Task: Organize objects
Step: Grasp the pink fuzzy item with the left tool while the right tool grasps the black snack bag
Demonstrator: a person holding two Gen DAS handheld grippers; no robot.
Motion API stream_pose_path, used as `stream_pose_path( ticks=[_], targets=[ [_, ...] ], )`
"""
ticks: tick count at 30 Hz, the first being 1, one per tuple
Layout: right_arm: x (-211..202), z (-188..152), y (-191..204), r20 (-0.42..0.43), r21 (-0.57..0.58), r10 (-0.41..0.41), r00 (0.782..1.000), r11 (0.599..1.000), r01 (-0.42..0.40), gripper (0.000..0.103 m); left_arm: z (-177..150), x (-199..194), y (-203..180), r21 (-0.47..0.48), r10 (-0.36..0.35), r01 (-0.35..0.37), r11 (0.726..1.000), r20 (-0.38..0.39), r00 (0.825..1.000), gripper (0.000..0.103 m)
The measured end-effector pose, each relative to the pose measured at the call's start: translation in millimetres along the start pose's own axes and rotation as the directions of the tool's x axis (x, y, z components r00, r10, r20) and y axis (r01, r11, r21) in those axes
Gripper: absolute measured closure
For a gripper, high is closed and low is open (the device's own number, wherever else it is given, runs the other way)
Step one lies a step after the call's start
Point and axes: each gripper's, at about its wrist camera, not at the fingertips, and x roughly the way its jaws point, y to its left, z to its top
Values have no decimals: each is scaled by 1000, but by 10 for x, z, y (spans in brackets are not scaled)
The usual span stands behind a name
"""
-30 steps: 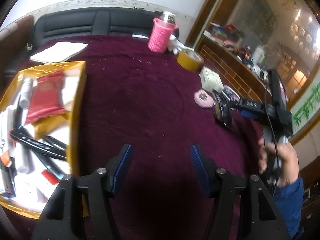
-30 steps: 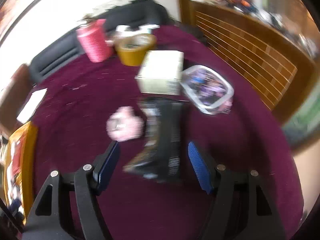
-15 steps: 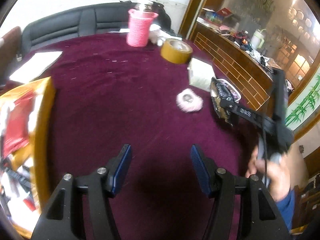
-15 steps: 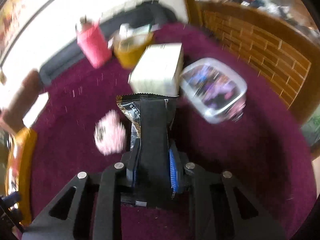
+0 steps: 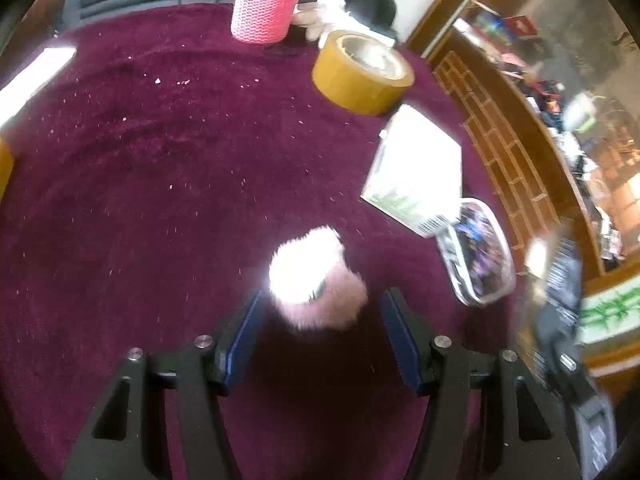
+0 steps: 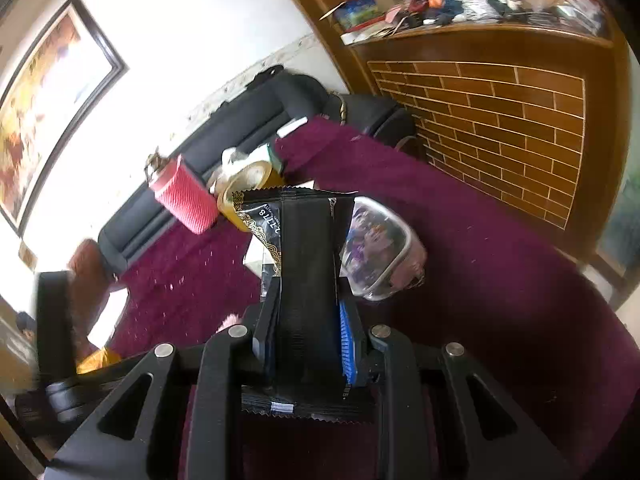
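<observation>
My right gripper [image 6: 308, 336] is shut on a black snack packet [image 6: 306, 256] with gold trim, lifted off the maroon tablecloth [image 6: 500, 300]. In the left wrist view that packet [image 5: 560, 276] shows blurred at the right edge. My left gripper [image 5: 322, 332] is open, low over the cloth, its blue pads on either side of a fluffy pink puff [image 5: 316, 280] without touching it. A clear plastic container [image 5: 476, 252] with purple contents, a white box [image 5: 416, 172], a roll of brown tape [image 5: 362, 72] and a pink knitted cup [image 5: 266, 0] stand beyond.
A black sofa [image 6: 208, 212] runs along the table's far side. A brick-patterned wooden counter [image 6: 500, 120] with clutter on top stands at the right. White paper [image 5: 36, 76] lies at the left, and a yellow tray edge [image 5: 5, 164] shows there. My left gripper's body [image 6: 56, 320] appears at the lower left.
My right gripper closed on the black packet and lifted it off the cloth. My left gripper swept right, away from the yellow tray, until the pink puff sits between its open fingers.
</observation>
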Motion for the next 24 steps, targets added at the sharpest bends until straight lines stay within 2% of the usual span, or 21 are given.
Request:
stream_pose_path(
  ticks=[4, 6, 7, 8, 9, 12, 14, 24],
  targets=[
    [-4, 26, -12, 4, 24, 26, 1000, 999, -26, 81, 46, 220, -29, -6, 65, -65, 998, 19, 998, 49],
    [20, 10, 7, -7, 29, 43, 999, 999, -43, 81, 23, 220, -67, 37, 82, -85, 996, 73, 994, 49],
    [30, 7, 17, -11, 29, 49, 999, 998, -49, 81, 18, 226, -75, 59, 90, -96, 994, 83, 992, 51],
    [42, 4, 34, -14, 21, 48, 999, 999, -47, 81, 14, 230, -89, 78, 107, -115, 990, 97, 989, 64],
    [30, 0, 20, -15, 21, 50, 999, 999, -50, 81, 4, 229, -93, 98, 125, -136, 986, 113, 986, 67],
    [28, -14, 50, -19, -1, 52, 998, 999, -52, 81, -60, 163, -71, 126, 111, -128, 984, 135, 985, 72],
    [32, -30, 80, -20, -17, 51, 999, 999, -51, 81, -131, 57, -84, 157, 143, -171, 973, 178, 974, 76],
    [142, -167, 258, -69, -132, 29, 997, 991, -38, 81, -516, -372, 266, 193, 181, -244, 950, 294, 939, 77]
  ],
)
